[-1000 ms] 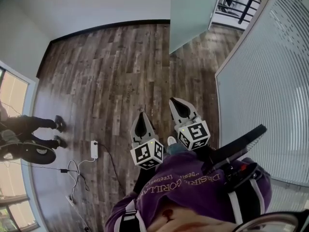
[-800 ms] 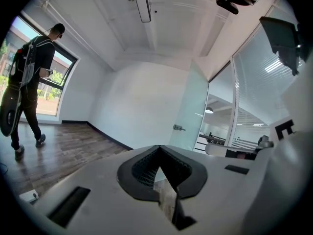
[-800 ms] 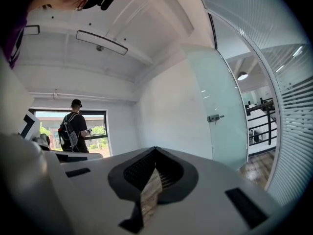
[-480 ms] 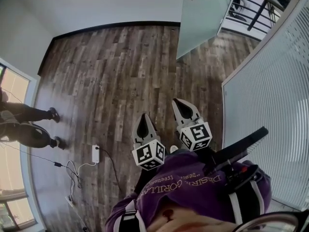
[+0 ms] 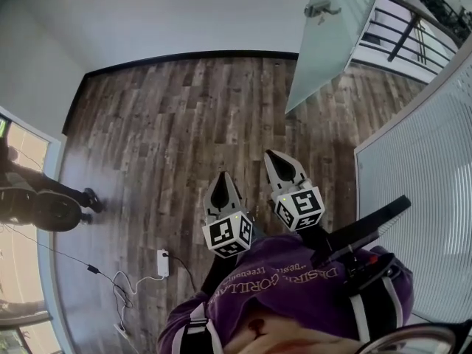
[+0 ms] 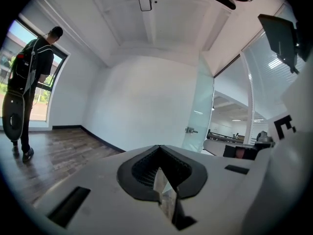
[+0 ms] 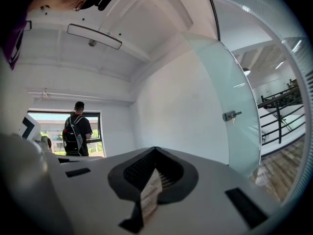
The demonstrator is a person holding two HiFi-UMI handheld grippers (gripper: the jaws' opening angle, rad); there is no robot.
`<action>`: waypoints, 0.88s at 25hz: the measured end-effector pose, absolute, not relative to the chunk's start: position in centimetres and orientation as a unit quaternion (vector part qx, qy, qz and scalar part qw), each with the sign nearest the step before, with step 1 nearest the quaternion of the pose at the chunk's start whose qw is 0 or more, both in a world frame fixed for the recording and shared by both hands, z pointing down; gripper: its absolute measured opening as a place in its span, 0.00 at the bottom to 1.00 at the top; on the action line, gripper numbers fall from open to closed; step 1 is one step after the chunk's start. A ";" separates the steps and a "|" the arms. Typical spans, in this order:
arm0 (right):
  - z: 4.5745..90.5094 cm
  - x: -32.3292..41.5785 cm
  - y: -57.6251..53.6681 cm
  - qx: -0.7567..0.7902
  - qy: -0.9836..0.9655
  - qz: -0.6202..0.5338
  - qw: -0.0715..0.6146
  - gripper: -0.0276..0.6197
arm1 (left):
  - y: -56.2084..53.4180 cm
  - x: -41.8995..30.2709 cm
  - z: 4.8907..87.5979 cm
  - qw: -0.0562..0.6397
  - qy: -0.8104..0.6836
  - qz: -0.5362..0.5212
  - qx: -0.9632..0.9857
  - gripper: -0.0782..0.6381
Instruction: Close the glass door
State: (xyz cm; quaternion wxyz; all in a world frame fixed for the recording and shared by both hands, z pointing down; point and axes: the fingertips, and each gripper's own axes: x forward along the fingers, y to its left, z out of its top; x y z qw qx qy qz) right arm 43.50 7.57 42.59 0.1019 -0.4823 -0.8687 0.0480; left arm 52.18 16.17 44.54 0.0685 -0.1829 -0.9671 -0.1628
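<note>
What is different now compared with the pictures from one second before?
The person has walked forward: the power strip slid down the head view, and the glass door with its handle shows further right. Nothing was grasped. The left gripper and right gripper stay shut, empty, side by side.

- The head view looks steeply down from above and behind the left gripper (image 5: pixel 222 177) and right gripper (image 5: pixel 276 155), onto the wood floor (image 5: pixel 177 116).
- Each gripper view looks nearly level, close along its own jaws.
- All three show the glass door (image 5: pixel 335 43) ahead of the grippers.
</note>
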 end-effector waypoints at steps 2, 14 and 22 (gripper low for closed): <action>42.5 42.0 9.6 -0.476 -0.872 0.049 0.101 0.04 | 18.4 50.7 44.4 0.068 -0.968 -0.164 -0.179 0.11; 45.8 35.1 15.8 -0.433 -0.891 0.045 0.127 0.04 | 25.4 43.7 47.4 0.088 -0.968 -0.183 -0.151 0.11; 46.9 27.4 21.3 -0.450 -0.883 0.048 0.127 0.04 | 30.1 36.9 49.2 0.095 -0.961 -0.193 -0.175 0.11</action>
